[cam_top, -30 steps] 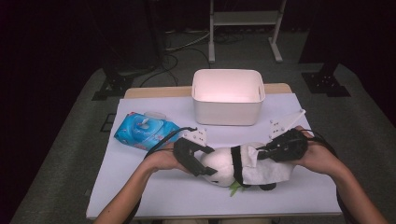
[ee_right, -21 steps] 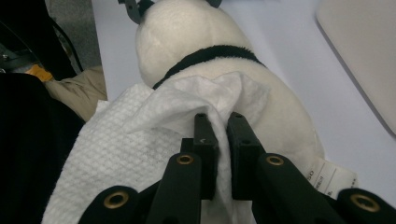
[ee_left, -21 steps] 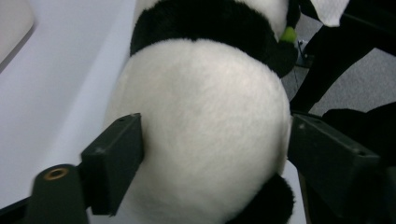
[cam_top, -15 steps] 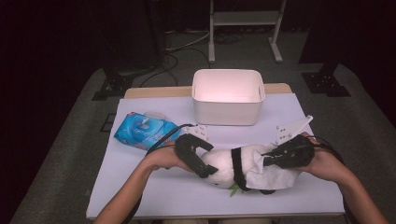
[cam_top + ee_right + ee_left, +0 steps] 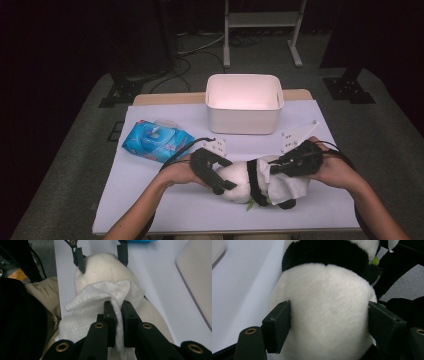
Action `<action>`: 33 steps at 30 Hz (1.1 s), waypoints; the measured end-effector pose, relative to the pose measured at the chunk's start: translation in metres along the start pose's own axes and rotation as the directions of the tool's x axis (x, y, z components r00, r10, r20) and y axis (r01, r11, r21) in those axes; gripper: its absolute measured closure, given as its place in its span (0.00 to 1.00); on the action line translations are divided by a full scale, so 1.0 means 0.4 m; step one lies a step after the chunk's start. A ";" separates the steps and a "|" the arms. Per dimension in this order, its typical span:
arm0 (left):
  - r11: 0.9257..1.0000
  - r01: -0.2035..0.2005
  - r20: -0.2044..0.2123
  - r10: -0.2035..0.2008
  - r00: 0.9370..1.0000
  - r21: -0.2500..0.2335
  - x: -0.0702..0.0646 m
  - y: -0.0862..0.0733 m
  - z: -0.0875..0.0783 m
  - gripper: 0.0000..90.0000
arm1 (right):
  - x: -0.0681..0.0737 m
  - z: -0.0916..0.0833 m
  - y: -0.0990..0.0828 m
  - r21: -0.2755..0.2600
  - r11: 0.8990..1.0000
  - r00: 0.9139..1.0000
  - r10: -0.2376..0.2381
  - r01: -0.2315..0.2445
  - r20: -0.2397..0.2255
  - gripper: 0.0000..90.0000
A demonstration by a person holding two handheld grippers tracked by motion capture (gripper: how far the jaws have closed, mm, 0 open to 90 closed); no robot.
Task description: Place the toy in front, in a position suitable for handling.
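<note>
At the table's near edge lies the plush panda [image 5: 245,182], on its side, soft and light, squashes easily. The left hand-held gripper [image 5: 328,325] is clamped on its white body, jaws having just been closing against the fur. The right hand-held gripper [image 5: 117,315] pinches a thin wet wipe [image 5: 100,302], limp, draped on the panda. Best hold: the panda's round middle. Wipes pack [image 5: 155,141] and white bin [image 5: 244,117] sit behind.

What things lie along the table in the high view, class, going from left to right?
Blue wet-wipe pack → left gripper clamped on the white head of the black-and-white plush panda → right gripper pinching a white wipe over the panda's body. The white plastic bin stands farther back.
</note>
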State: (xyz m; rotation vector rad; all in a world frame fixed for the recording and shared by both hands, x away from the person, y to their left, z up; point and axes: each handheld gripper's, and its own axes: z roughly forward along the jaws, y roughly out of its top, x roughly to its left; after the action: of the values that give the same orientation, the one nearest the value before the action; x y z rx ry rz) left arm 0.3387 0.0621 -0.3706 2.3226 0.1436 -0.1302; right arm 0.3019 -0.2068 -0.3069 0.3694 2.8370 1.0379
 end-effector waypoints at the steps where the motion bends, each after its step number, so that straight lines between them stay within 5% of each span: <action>1: 1.000 -0.005 -0.002 0.005 1.000 0.006 -0.003 0.002 0.000 0.27 | 0.000 0.008 0.009 0.005 1.000 1.000 -0.007 0.007 -0.002 0.92; 11: 1.000 -0.010 0.006 0.010 1.000 -0.003 -0.014 -0.011 0.001 0.27 | 0.006 0.085 0.060 0.063 0.996 0.998 -0.054 0.057 -0.044 0.92; 23: 1.000 -0.013 0.025 0.012 1.000 0.008 -0.019 -0.006 0.000 0.25 | -0.002 -0.013 -0.026 0.002 1.000 1.000 0.030 -0.030 -0.007 0.92; 33: 1.000 0.015 0.050 -0.015 0.999 -0.004 -0.014 0.010 -0.013 0.19 | 0.002 -0.036 -0.078 -0.019 0.998 0.998 0.062 -0.063 -0.023 0.92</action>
State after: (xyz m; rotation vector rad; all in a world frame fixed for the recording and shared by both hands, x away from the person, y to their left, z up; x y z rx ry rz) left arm 0.3342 0.0627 -0.3635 2.3121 0.1354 -0.1954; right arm 0.2927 -0.2385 -0.3161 0.4504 2.8501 1.0870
